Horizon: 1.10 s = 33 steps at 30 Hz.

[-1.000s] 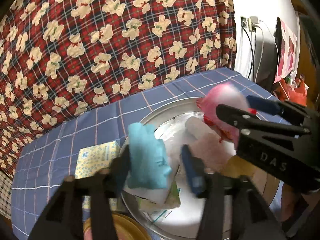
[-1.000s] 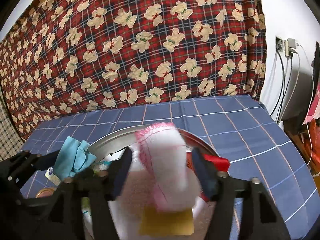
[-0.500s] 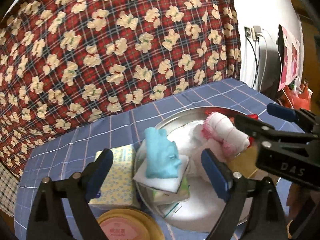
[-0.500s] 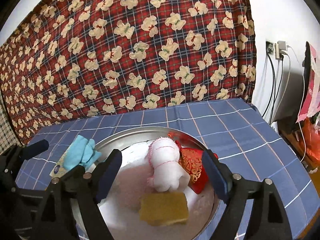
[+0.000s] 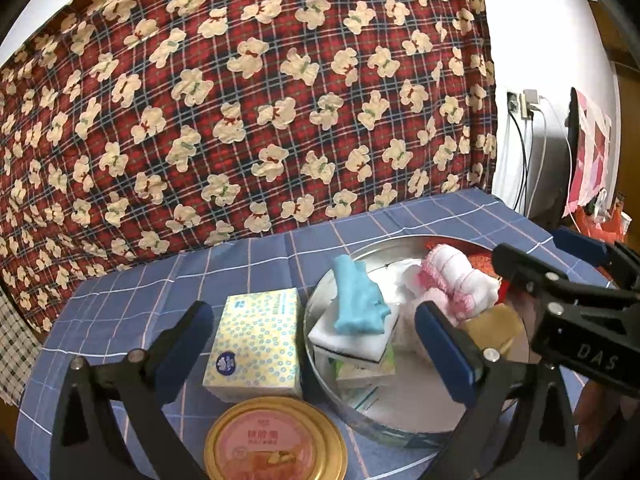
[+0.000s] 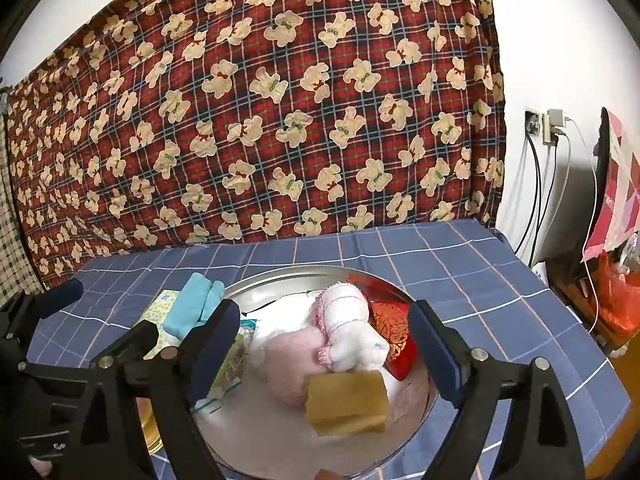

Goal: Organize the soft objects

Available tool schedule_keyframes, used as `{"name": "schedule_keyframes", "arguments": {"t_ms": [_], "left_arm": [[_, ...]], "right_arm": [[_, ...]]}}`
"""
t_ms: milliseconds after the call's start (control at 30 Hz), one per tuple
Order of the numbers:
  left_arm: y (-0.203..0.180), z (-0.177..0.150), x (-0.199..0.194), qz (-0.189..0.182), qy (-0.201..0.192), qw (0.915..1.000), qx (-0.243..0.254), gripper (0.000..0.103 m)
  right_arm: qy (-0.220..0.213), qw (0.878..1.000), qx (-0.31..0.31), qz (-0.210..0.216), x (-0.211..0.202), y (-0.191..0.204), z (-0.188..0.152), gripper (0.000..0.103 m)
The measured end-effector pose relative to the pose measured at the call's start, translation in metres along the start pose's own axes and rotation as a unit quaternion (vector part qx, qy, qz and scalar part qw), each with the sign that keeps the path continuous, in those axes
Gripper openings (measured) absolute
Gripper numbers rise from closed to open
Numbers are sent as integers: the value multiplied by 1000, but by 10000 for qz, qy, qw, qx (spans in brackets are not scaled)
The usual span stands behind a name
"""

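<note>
A round metal tray (image 5: pixel 352 416) (image 6: pixel 280 284) sits on the blue checked tablecloth. In it lie a light blue cloth (image 5: pixel 356 300) (image 6: pixel 192 310) on a white sponge (image 5: pixel 352 340), a rolled white-and-pink towel (image 5: pixel 456 280) (image 6: pixel 344 320), a pale pink cloth (image 6: pixel 292 364), a yellow sponge (image 6: pixel 346 402) (image 5: pixel 492 324) and a red embroidered pouch (image 6: pixel 390 332). My left gripper (image 5: pixel 316 352) is open and empty, above the tray's left edge. My right gripper (image 6: pixel 324 352) is open and empty, above the tray.
A yellow-patterned tissue pack (image 5: pixel 256 340) lies left of the tray. A round gold-rimmed tin lid (image 5: pixel 276 444) is at the front. A red teddy-bear cloth (image 6: pixel 260 100) hangs behind. Cables and a wall socket (image 6: pixel 548 128) are at the right.
Both grippers opened, let go of the blue cloth and the white-and-pink towel, and pulled back and up from the tray. Both items now rest in the tray.
</note>
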<state>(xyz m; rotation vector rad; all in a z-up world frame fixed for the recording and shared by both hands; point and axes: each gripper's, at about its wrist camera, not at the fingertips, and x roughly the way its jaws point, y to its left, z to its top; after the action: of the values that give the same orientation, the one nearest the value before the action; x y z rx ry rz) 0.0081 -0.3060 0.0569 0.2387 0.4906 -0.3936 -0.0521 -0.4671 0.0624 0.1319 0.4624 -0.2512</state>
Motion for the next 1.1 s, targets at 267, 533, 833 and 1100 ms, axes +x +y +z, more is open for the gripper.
{"name": "schedule_keyframes", "arguments": {"t_ms": [267,533,833,1100], "left_arm": [[4,-3,2,-24,51,9999,-95,102],[4,-3,3,-22,58,9999,-106,102],[4,-4,3,-44,51,9999,-124,102],[4,-3,2,-36,51,9999,-113,102]], "right_arm": [[-35,10000,12,-40,-2,0,-2,88],[-43,10000,5,-34,-4,-1,-2,88],[-81,10000,20,-29,-6,-3,-1,88],[-92,10000,18,-25,-7,-3,0,88]]}}
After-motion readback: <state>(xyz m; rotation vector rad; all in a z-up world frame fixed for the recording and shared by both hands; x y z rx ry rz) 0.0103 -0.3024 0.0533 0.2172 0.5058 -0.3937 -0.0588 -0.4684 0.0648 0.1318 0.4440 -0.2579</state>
